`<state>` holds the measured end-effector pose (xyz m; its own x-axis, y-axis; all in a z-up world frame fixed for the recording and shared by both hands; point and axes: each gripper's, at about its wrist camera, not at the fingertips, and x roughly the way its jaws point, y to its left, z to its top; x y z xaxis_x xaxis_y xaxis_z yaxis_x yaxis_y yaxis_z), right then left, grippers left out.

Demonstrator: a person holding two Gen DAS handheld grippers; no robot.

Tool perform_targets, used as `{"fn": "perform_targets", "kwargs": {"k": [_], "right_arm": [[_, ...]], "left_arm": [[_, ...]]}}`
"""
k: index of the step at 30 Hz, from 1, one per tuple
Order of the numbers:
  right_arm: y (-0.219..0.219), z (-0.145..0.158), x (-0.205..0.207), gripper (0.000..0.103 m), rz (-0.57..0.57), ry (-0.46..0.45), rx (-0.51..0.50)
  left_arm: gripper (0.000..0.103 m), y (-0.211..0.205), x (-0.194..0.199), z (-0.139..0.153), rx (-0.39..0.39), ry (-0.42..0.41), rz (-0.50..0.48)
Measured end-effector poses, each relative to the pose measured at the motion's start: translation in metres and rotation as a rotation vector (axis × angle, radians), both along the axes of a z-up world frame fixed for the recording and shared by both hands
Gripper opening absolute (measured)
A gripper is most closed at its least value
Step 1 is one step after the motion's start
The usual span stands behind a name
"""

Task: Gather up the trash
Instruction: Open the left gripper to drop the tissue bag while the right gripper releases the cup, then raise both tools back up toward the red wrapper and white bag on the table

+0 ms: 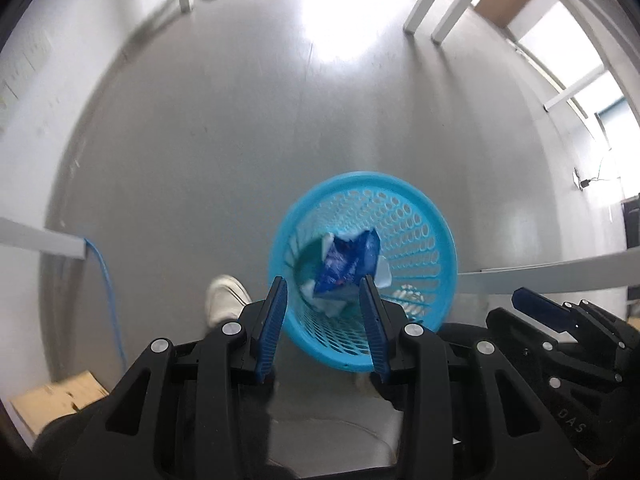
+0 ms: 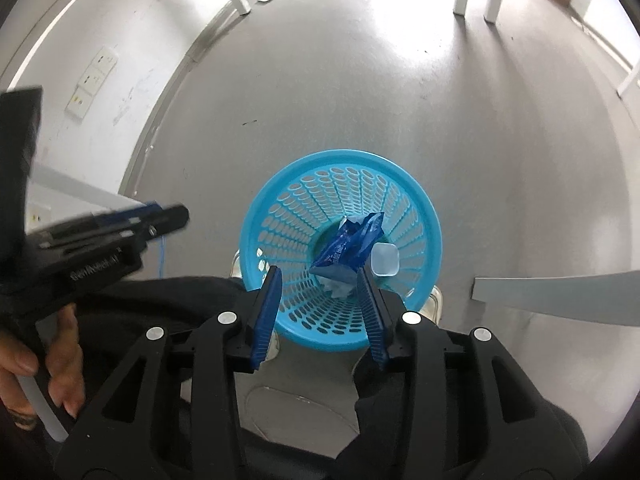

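Note:
A light blue mesh basket (image 1: 360,178) stands on the grey floor below both grippers. Inside it lie a crumpled blue wrapper (image 1: 348,264), some white paper (image 2: 338,288) and a small clear cup (image 2: 385,260). My left gripper (image 1: 323,282) points down over the basket's near side, jaws open, nothing between the blue pads. My right gripper (image 2: 319,272) hangs over the same basket (image 2: 340,156), also open and empty. Each gripper shows in the other's view: the right one (image 1: 536,300) at the right edge, the left one (image 2: 176,216) at the left, held by a hand (image 2: 60,344).
A white shoe (image 1: 224,296) stands left of the basket. A blue cable (image 1: 106,280) runs down from a white bar by the wall, with cardboard (image 1: 52,400) at the lower left. White table legs (image 1: 424,4) stand far off. A white bar (image 2: 560,292) juts in from the right.

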<state>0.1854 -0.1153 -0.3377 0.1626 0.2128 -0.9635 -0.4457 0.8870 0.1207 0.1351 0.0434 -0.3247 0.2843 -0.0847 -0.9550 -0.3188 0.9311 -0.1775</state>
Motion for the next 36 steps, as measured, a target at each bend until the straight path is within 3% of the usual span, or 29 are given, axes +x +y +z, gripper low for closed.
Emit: {"fn": "perform_targets", "kwargs": {"k": [5, 9, 19, 23, 26, 30, 34, 36], "right_arm": [[-0.004, 0.018, -0.026, 0.039, 0.013, -0.028, 0.015], [-0.013, 0.036, -0.048, 0.049, 0.012, -0.065, 0.046], [-0.047, 0.086, -0.092, 0.051, -0.026, -0.140, 0.124], [-0.058, 0.106, -0.109, 0.057, -0.036, -0.200, 0.117], [-0.063, 0.115, -0.121, 0.057, -0.024, -0.209, 0.105], [-0.067, 0.134, -0.138, 0.058, -0.014, -0.229, 0.121], [-0.060, 0.162, -0.155, 0.059, 0.035, -0.283, 0.139], [-0.058, 0.180, -0.161, 0.068, 0.053, -0.317, 0.160]], "left_arm": [[0.038, 0.005, -0.024, 0.026, -0.024, -0.079, 0.022], [0.038, -0.001, -0.042, 0.036, -0.032, -0.091, 0.028], [0.042, -0.020, -0.071, 0.071, 0.078, -0.141, 0.015], [0.043, -0.018, -0.087, 0.084, 0.026, -0.156, 0.011], [0.044, -0.022, -0.101, 0.101, 0.030, -0.201, -0.013], [0.054, -0.028, -0.126, 0.134, 0.115, -0.297, -0.051], [0.055, -0.016, -0.156, 0.160, 0.059, -0.365, -0.043], [0.055, -0.011, -0.166, 0.170, 0.056, -0.387, -0.024]]}}
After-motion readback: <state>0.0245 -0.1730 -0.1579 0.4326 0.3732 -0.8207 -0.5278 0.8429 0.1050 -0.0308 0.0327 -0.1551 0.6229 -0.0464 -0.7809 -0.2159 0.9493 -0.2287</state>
